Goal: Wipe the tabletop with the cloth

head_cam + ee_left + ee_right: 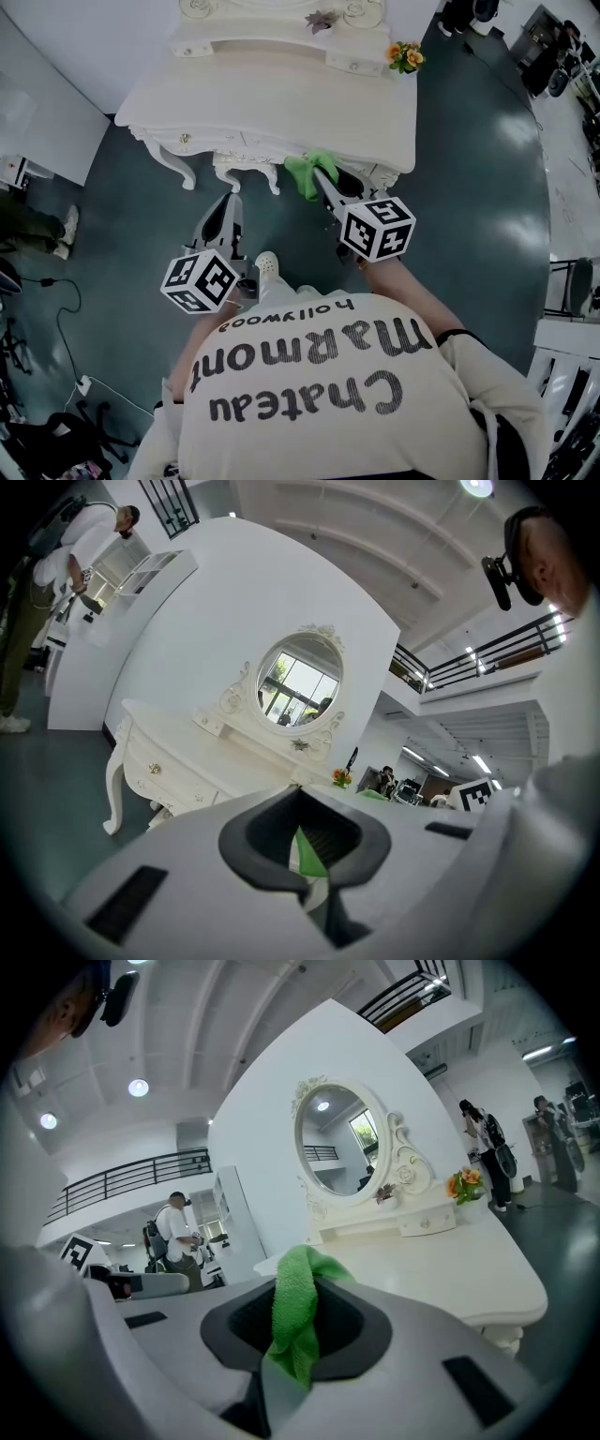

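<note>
A white dressing table (262,94) stands ahead of me, its top bare in the middle. My right gripper (317,178) is shut on a green cloth (309,172) at the table's front edge. In the right gripper view the cloth (295,1297) hangs bunched between the dark pads of that gripper (295,1327), with the tabletop (441,1260) just beyond. My left gripper (228,201) hangs lower left, in front of the table's legs, off the top. Its jaws (305,841) stand closed to a thin slit, gripping nothing.
An oval mirror (339,1143) and small drawers stand at the table's back, with orange flowers (405,56) at the back right corner. Someone's shoes (64,231) and cables (66,309) lie on the floor at left. People stand in the background (178,1227).
</note>
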`<state>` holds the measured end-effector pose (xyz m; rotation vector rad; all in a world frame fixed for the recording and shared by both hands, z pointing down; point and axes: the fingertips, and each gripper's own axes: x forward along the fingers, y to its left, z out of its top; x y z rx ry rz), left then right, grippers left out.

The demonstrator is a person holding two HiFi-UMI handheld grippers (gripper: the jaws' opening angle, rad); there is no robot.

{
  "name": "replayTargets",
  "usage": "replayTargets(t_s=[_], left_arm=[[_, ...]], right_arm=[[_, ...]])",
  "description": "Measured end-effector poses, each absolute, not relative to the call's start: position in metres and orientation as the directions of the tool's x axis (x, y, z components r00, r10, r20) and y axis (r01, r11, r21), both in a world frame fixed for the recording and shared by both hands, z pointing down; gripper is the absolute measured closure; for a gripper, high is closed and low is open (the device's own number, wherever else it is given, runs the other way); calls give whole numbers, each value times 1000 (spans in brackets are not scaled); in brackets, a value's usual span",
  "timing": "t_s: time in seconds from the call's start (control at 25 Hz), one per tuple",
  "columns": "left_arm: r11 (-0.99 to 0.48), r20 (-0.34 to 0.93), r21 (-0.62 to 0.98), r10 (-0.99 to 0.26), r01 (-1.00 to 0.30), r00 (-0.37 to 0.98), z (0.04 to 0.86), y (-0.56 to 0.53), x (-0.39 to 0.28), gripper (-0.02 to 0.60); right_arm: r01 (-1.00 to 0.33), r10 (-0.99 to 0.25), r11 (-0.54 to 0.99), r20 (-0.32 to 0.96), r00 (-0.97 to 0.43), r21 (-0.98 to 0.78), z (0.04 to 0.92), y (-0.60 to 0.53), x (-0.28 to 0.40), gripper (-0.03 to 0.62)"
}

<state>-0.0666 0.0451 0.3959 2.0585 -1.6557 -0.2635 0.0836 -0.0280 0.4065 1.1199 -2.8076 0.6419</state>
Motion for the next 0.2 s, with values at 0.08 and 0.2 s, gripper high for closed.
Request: replayTargets(t_s=[0.08, 0.2], left_arm=[[-147, 148, 480, -958, -865, 245, 398, 45, -68, 574], [-145, 150, 482, -958, -864, 244, 401, 45, -68, 574]], right_arm=[[-667, -644, 653, 199, -738, -359, 409, -27, 83, 513], [-663, -640, 657, 199, -742, -358, 411, -27, 81, 513]])
